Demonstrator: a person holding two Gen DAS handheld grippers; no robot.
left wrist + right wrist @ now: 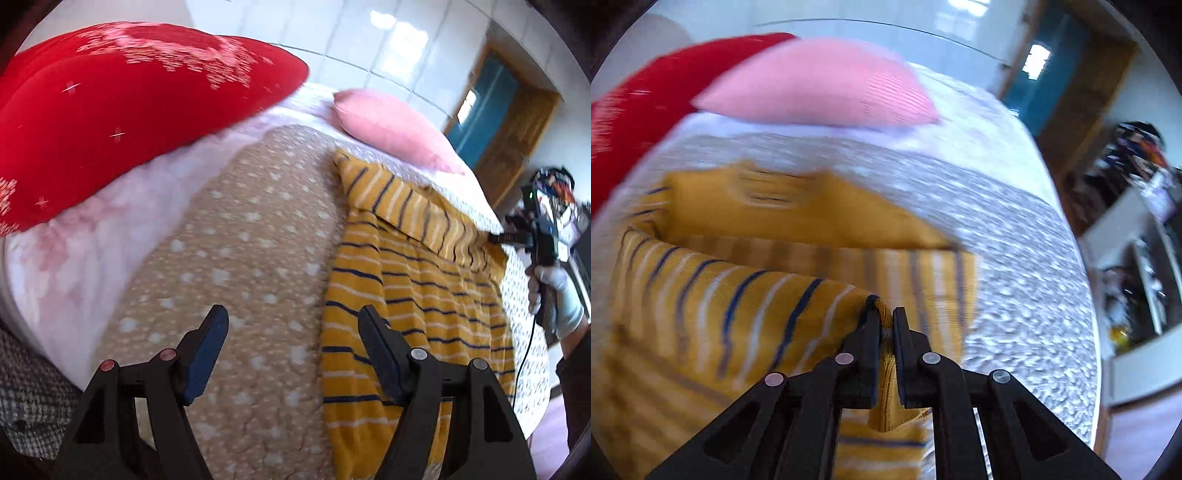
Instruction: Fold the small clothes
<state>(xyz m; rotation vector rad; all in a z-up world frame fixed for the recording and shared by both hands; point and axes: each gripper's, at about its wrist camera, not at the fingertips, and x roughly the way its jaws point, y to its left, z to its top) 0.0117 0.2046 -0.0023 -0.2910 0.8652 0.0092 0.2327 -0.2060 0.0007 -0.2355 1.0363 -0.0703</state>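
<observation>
On the bed (pixel 258 258), right gripper (pixel 886 317) pinches striped garment's (pixel 701 314) edge; left gripper (pixel 291 321) released.

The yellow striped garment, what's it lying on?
The yellow striped garment lies on a tan star-patterned blanket and a pale dotted cover. What is under those is hidden. The right gripper pinches one edge.

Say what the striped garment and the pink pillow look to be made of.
Striped garment: a soft knit, probably cotton jersey, matte; fine ribbing shows and it drapes limply where the right gripper pinches it.
Pink pillow: woven or fine-ribbed fabric over soft filling, matte; plump, rounded shape.
</observation>
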